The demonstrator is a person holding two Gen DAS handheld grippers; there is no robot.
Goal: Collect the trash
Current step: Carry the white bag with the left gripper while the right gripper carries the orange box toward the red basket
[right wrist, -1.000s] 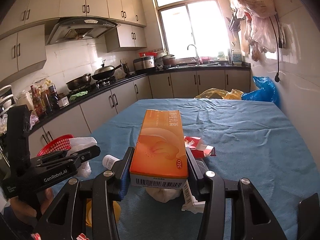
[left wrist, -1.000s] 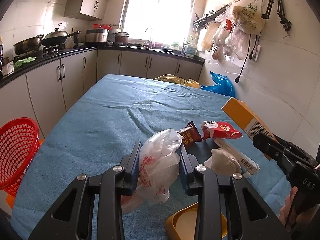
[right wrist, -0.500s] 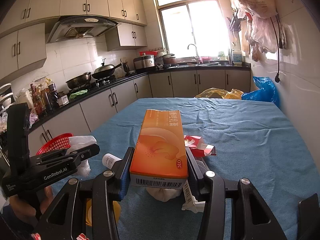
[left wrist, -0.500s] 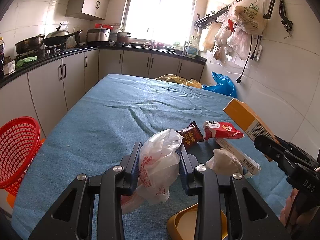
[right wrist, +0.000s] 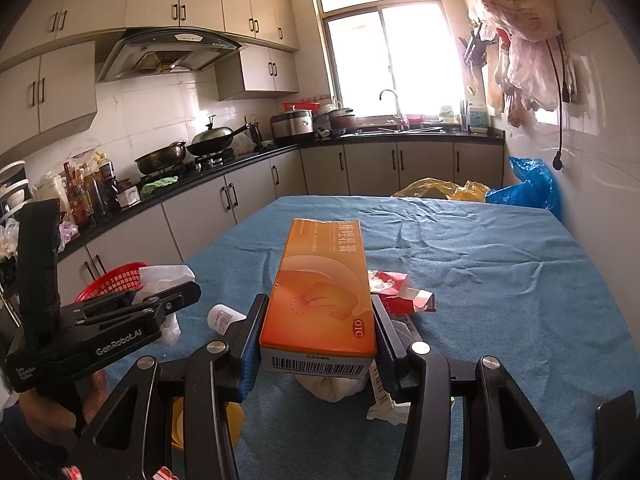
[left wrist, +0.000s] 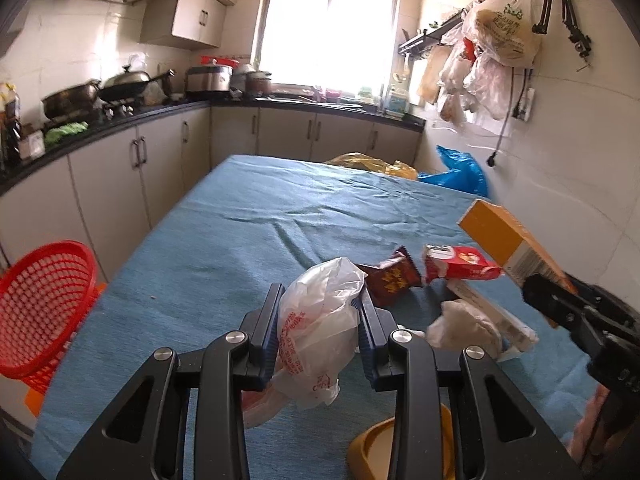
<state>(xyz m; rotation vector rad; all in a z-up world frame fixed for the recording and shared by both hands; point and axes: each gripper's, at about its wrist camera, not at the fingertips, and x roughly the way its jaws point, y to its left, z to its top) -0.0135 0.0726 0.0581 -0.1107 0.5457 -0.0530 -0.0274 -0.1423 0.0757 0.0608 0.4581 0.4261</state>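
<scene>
A blue cloth covers the desk (left wrist: 248, 216) in a kitchen with grey cabinets and a bright window. The left tongs (left wrist: 319, 322) pinch a crumpled white plastic bag (left wrist: 320, 320), held above the cloth and tilted downward. Just ahead and to their right lie a brown wrapper (left wrist: 390, 278) and a red packet (left wrist: 460, 268); a red basket (left wrist: 44, 300) sits off to their left. The right tongs (right wrist: 318, 332) clamp an orange box (right wrist: 320, 292) lengthwise, angled slightly downward over more litter.

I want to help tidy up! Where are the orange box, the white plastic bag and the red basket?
orange box (right wrist: 320, 292): right wrist view, middle of its top face.
white plastic bag (left wrist: 320, 312): left wrist view, its crumpled middle.
red basket (left wrist: 40, 300): left wrist view, its mesh wall.
</scene>
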